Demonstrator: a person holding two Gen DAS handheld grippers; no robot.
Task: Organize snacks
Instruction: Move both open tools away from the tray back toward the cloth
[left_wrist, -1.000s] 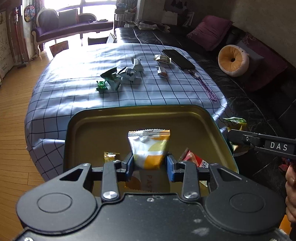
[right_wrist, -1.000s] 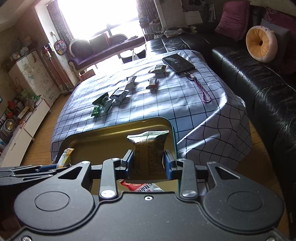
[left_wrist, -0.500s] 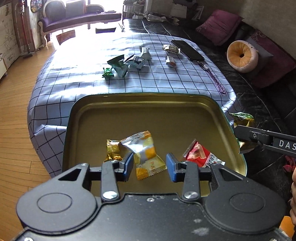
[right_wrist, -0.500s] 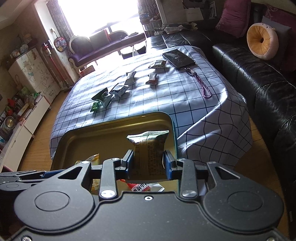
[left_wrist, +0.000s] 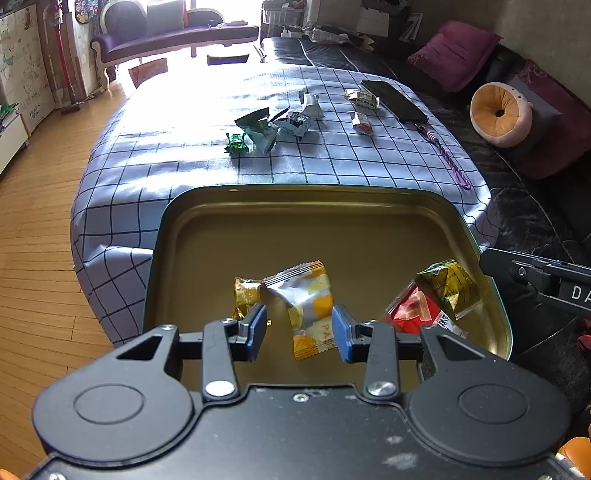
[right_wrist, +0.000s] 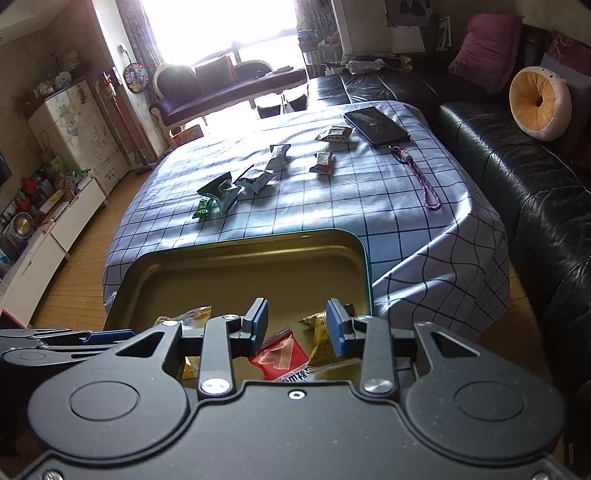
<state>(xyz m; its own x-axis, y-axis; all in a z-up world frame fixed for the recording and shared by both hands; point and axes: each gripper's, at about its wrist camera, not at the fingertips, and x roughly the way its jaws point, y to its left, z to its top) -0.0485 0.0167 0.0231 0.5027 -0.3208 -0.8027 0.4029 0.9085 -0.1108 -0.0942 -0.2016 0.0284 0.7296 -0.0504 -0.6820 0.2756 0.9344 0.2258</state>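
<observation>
A gold tin tray (left_wrist: 332, 229) sits at the near edge of the checked table; it also shows in the right wrist view (right_wrist: 236, 266). In it lie a white-and-yellow packet (left_wrist: 308, 299), a small gold candy (left_wrist: 245, 293), a red packet (left_wrist: 413, 312) and an olive-gold packet (left_wrist: 448, 286). My left gripper (left_wrist: 299, 330) is open and empty above the white-and-yellow packet. My right gripper (right_wrist: 295, 323) is open and empty above the red packet (right_wrist: 282, 354) and olive-gold packet (right_wrist: 321, 336). Several snacks (left_wrist: 266, 127) lie further back on the cloth.
A black phone (left_wrist: 393, 101) with a purple lanyard (left_wrist: 448, 158) lies at the table's far right. A black leather sofa (right_wrist: 517, 166) with cushions runs along the right. Wooden floor (left_wrist: 33, 229) is on the left, with cabinets beyond.
My left gripper let go of the white-and-yellow packet, which now lies in the tray. My right gripper opened and dropped the olive-gold packet next to the red one.
</observation>
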